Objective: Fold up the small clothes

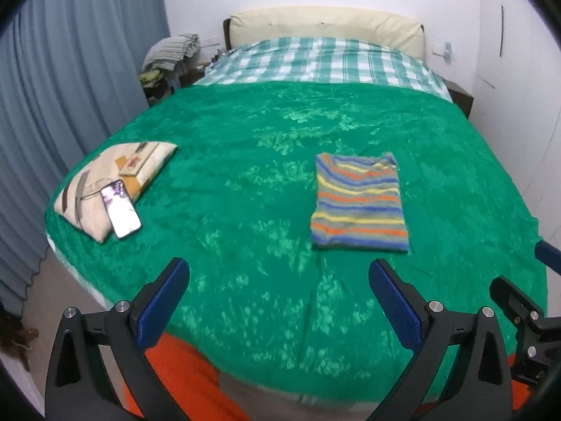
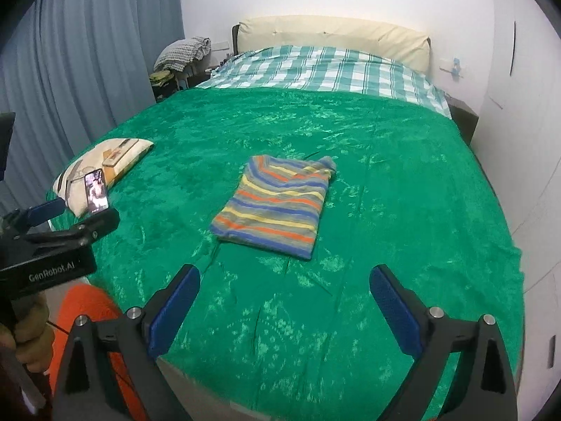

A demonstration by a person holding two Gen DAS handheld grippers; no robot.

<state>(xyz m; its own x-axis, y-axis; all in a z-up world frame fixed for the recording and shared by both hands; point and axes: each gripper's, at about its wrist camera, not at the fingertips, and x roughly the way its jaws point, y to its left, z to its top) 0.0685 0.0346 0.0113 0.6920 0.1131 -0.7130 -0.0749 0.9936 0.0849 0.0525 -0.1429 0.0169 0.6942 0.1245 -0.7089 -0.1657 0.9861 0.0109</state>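
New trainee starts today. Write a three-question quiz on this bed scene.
1. True or false: the striped shirt lies folded on the green blanket.
2. What leans against the patterned pillow? A) a book B) a phone C) a cup
3. Fill in: both the left hand-held gripper and the right hand-held gripper have jaws that stand ____ with nothing between them.

Key: 1 true; 2 B, the phone; 3 open.

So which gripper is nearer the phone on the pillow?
Left. The left gripper hangs open on the phone's side of the bed; the right gripper, also open, sits further over, facing the striped top.
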